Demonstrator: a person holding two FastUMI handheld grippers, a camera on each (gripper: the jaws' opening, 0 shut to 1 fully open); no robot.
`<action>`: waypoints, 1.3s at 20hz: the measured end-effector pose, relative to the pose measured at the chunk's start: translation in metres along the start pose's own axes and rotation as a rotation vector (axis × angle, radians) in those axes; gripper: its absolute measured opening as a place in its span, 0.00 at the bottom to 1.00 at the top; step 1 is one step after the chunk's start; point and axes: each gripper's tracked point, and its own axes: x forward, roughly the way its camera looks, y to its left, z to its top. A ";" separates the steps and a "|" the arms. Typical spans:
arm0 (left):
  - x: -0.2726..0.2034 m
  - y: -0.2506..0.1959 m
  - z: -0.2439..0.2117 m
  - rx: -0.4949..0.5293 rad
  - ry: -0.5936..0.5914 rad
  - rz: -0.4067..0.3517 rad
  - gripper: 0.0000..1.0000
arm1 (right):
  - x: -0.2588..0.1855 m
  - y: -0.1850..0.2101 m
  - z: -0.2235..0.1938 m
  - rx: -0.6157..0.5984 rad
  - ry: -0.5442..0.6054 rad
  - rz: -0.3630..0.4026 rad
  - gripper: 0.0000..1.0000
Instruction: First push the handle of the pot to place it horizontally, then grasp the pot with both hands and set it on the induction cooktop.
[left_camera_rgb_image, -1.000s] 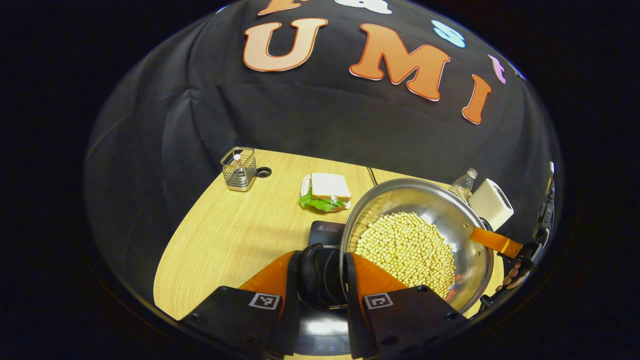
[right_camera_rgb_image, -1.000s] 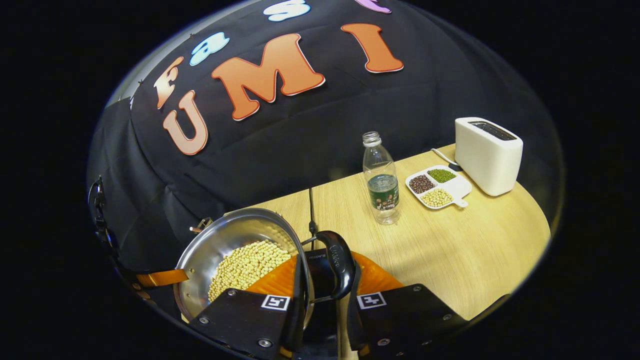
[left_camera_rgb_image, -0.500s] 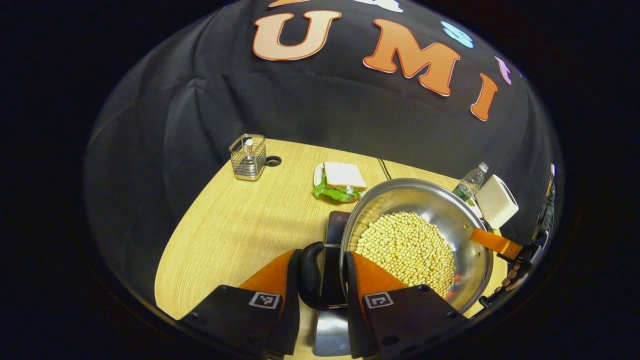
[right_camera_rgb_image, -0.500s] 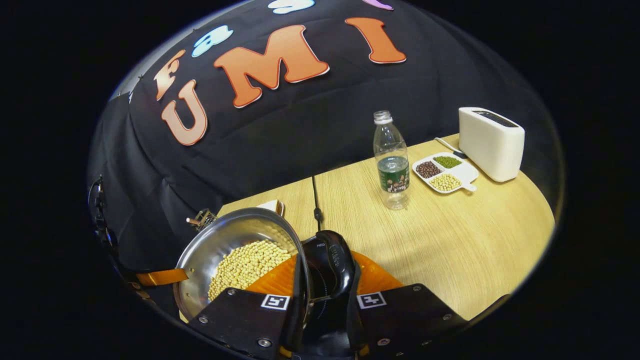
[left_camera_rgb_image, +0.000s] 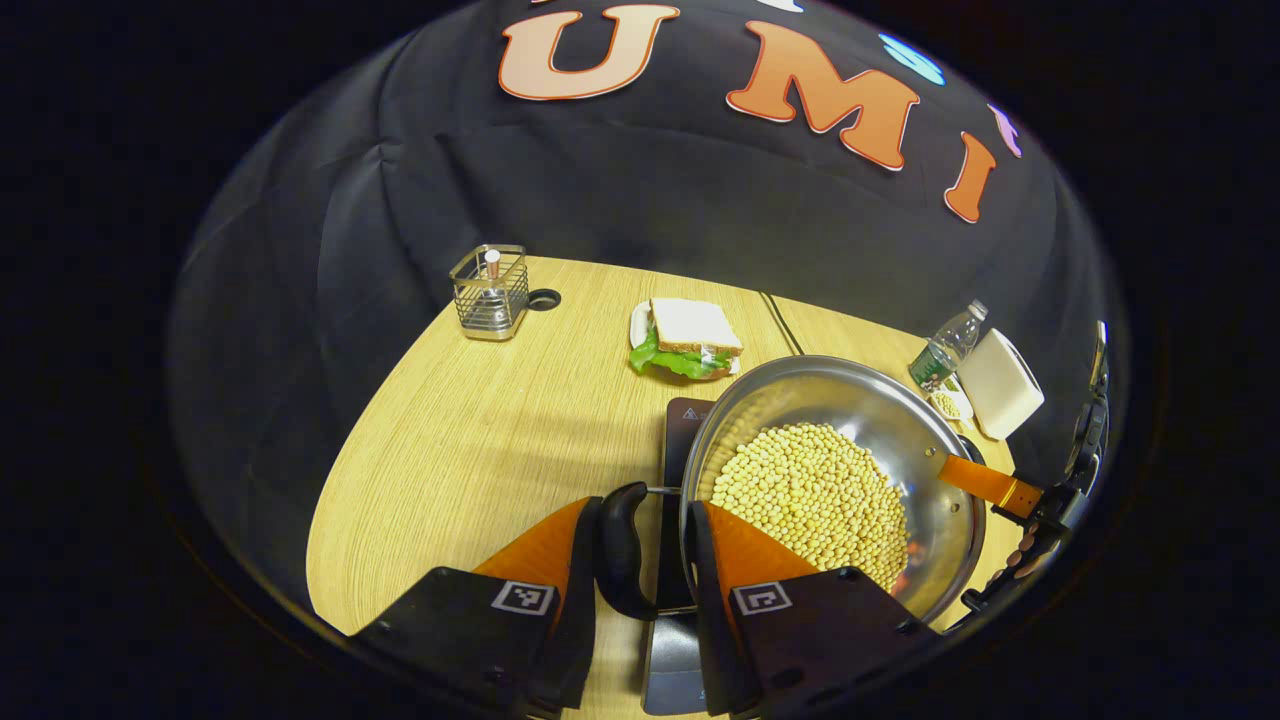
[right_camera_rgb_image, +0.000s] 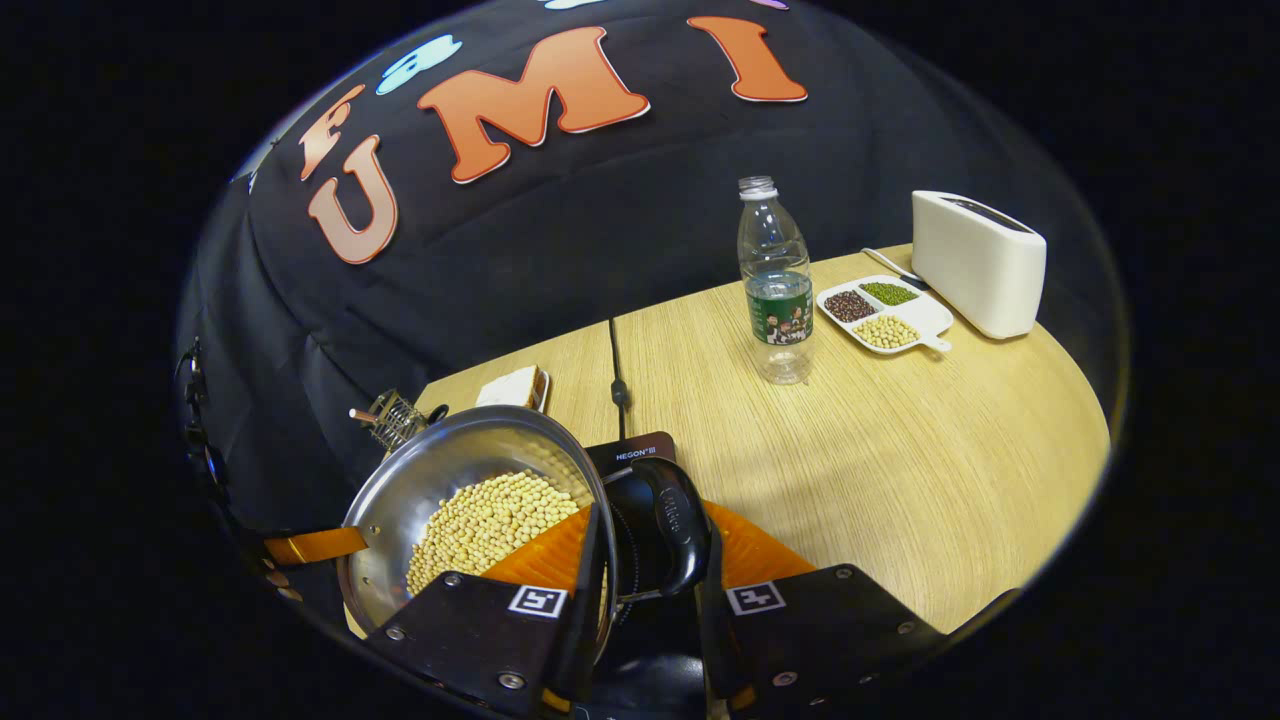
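Note:
A steel pot (left_camera_rgb_image: 850, 400) full of pale beans is over the black induction cooktop (left_camera_rgb_image: 688, 425); I cannot tell if it rests on it. My left gripper (left_camera_rgb_image: 645, 520) is shut on the pot's black side handle (left_camera_rgb_image: 618, 545). In the right gripper view, my right gripper (right_camera_rgb_image: 652, 525) is shut on the pot's other black handle (right_camera_rgb_image: 672, 520), with the pot (right_camera_rgb_image: 440, 470) to its left and the cooktop (right_camera_rgb_image: 640, 452) just beyond. Each view shows the other gripper at the pot's far side: the right gripper (left_camera_rgb_image: 1010, 492) and the left gripper (right_camera_rgb_image: 300, 545).
On the wooden table (left_camera_rgb_image: 480, 420) stand a wire holder (left_camera_rgb_image: 488, 292) and a sandwich on a plate (left_camera_rgb_image: 688, 338). A water bottle (right_camera_rgb_image: 775, 285), a divided dish of beans (right_camera_rgb_image: 880, 315) and a white toaster (right_camera_rgb_image: 975, 262) stand at the right. A black cable (right_camera_rgb_image: 615, 365) runs back from the cooktop.
Both grippers have stayed shut on the handles. The table's things have slid up in both views, and more of the cooktop shows beyond the pot.

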 end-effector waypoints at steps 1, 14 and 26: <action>0.002 -0.001 -0.002 0.006 0.007 0.002 0.52 | 0.001 -0.002 -0.002 -0.002 0.006 -0.002 0.46; -0.178 -0.031 0.159 0.120 -0.612 0.103 0.95 | -0.140 -0.015 0.139 -0.186 -0.394 0.003 0.95; -0.416 -0.046 0.193 0.093 -1.054 0.133 1.00 | -0.346 -0.112 0.218 -0.322 -0.721 -0.120 0.95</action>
